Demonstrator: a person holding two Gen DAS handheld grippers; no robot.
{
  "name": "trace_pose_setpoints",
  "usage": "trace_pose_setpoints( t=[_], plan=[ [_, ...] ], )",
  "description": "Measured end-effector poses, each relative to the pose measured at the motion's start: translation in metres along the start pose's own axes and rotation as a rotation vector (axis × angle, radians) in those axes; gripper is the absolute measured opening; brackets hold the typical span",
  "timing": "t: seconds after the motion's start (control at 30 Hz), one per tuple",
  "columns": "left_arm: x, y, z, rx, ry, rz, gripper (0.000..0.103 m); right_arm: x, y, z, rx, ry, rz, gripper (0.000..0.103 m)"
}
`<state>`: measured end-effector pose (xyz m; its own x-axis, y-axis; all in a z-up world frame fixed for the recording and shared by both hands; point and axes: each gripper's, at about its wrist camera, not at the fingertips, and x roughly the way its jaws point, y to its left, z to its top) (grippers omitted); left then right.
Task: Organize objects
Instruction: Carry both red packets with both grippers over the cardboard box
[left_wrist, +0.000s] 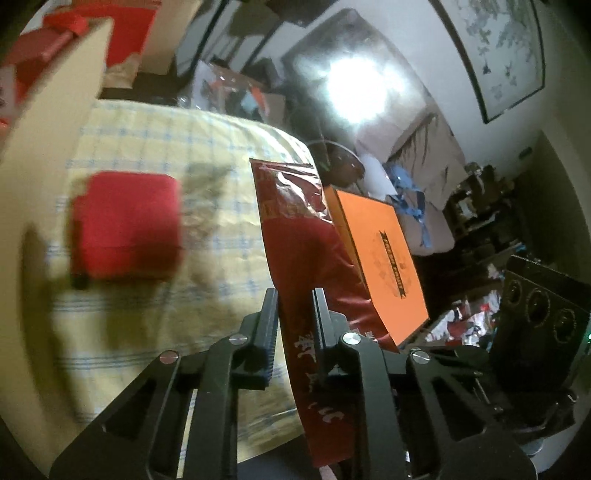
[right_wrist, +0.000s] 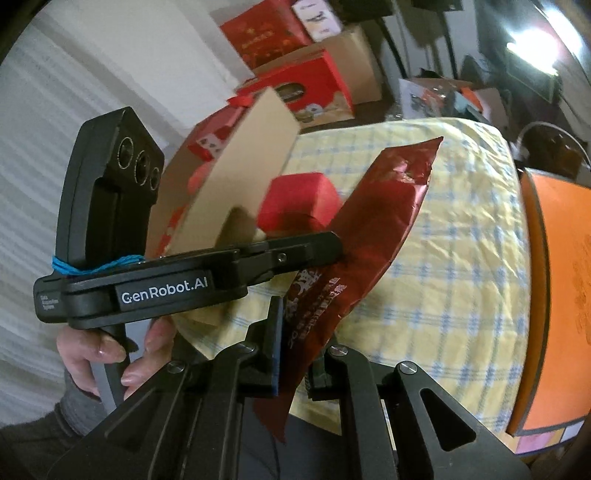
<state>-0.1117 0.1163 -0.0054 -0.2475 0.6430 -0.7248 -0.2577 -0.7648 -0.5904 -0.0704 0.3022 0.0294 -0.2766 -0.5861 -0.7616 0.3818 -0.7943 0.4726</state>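
Note:
A dark red foil bag (left_wrist: 310, 266) with printed characters hangs above the table with the yellow checked cloth (left_wrist: 166, 147). My left gripper (left_wrist: 295, 295) is shut on the bag; it also shows in the right wrist view (right_wrist: 332, 240), gripping the bag's middle. My right gripper (right_wrist: 295, 325) is shut on the bag's (right_wrist: 384, 221) lower part. A small red box (left_wrist: 127, 225) sits on the cloth to the left; it also shows in the right wrist view (right_wrist: 299, 201). An orange box (left_wrist: 376, 254) lies at the table's right edge.
A cardboard box flap (right_wrist: 240, 173) stands at the table's left, with red gift boxes (right_wrist: 295, 85) behind it. A sofa (left_wrist: 424, 177) and floor clutter lie beyond the table. The orange box (right_wrist: 554, 302) also shows at the right.

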Motion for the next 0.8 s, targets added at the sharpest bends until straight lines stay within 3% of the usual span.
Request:
trace_pose_setpoints(
  t=[0.4,0.8],
  plan=[
    [-0.082,0.034,0.017,-0.036,-0.124,0.046,0.014,0.02,0.079,0.039,-0.119,0.01,0.036,0.008],
    [-0.14,0.101,0.021,-0.114,-0.218,0.152,0.013,0.083,0.146,0.072,-0.206,0.048,0.107,0.008]
  ],
)
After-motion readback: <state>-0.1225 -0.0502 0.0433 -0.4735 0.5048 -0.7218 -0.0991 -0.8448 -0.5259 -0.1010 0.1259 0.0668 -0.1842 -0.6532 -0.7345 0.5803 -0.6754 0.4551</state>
